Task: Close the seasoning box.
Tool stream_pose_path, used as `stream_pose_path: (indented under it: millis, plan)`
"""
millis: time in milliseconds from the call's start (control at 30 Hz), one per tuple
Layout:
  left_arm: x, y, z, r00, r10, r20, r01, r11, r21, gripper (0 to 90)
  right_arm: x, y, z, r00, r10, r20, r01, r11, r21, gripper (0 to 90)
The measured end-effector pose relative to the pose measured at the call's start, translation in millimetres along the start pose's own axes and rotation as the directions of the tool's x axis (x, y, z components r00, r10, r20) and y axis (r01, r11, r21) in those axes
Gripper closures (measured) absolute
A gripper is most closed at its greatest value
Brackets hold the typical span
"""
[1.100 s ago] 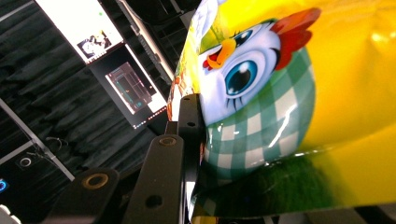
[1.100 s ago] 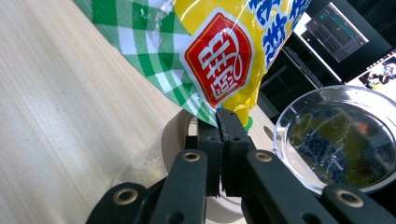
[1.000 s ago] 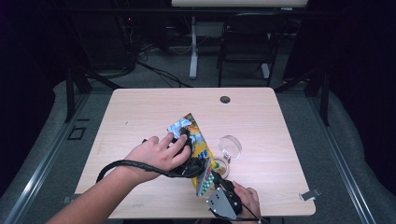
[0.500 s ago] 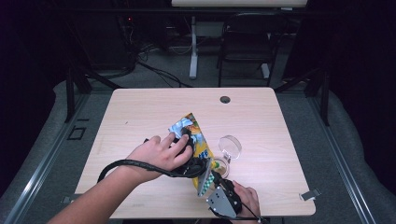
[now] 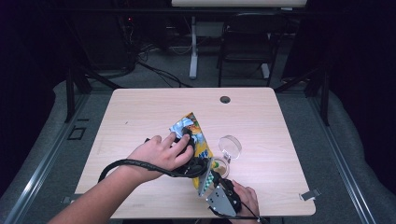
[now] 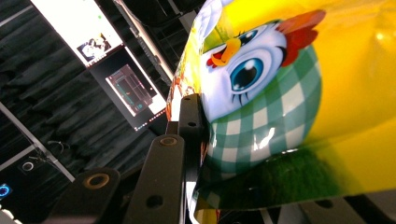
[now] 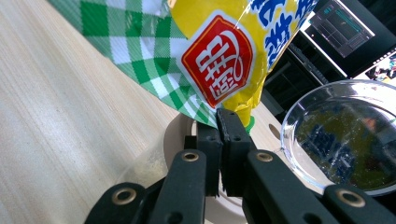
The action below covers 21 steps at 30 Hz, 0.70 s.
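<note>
- My left tongs [image 5: 189, 140] grip the snack bag [image 5: 198, 140] on its upper half, with the jaws pressed onto the printed foil beside the cartoon chicken [image 6: 252, 79].
- My right tongs [image 7: 219, 128] are pinched nearly closed on the bag's lower corner, right below the red seal [image 7: 217, 58].
- The bag hangs tilted above the near middle of the table [image 5: 140, 112], with its lower corner over a small round container [image 5: 218, 167].
- A clear lid [image 5: 230, 145] lies on the table just beside that container.
- As I judge it, the step is opening or emptying the bag into the container. To do it well I would keep the left grip steady and work the corner with the right, so the mouth ends up over the container.
- The risk is a sudden tear scattering the contents.
- The bag is glossy yellow foil with a green-and-white check band and blue lettering, and it looks crinkly and light.
</note>
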<state>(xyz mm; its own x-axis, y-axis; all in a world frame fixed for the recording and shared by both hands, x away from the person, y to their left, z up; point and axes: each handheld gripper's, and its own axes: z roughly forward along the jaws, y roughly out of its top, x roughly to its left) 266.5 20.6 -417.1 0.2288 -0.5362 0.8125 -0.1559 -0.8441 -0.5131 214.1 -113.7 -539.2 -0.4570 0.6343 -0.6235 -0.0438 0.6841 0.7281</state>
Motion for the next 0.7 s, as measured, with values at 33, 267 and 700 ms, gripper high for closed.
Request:
stream_pose_path:
  millis: [33,267,700]
  plan:
    - [0.2,0.1,-0.1,1.0,-0.001,0.001,0.001,1.0,0.001,77.6,-1.1,0.6,-0.8,0.9999,-0.012,-0.004,0.012,1.0,0.015,87.9]
    - [1.3,0.3,-0.2,1.0,0.004,-0.004,-0.004,1.0,0.002,77.8,-0.2,-0.3,2.5,0.9999,0.011,0.004,-0.011,1.0,-0.009,87.3]
    - [5.8,0.8,-2.5,1.0,-0.006,-0.007,0.006,1.0,-0.005,78.2,0.0,1.1,3.3,0.9999,0.016,-0.001,-0.016,1.0,-0.005,86.5]
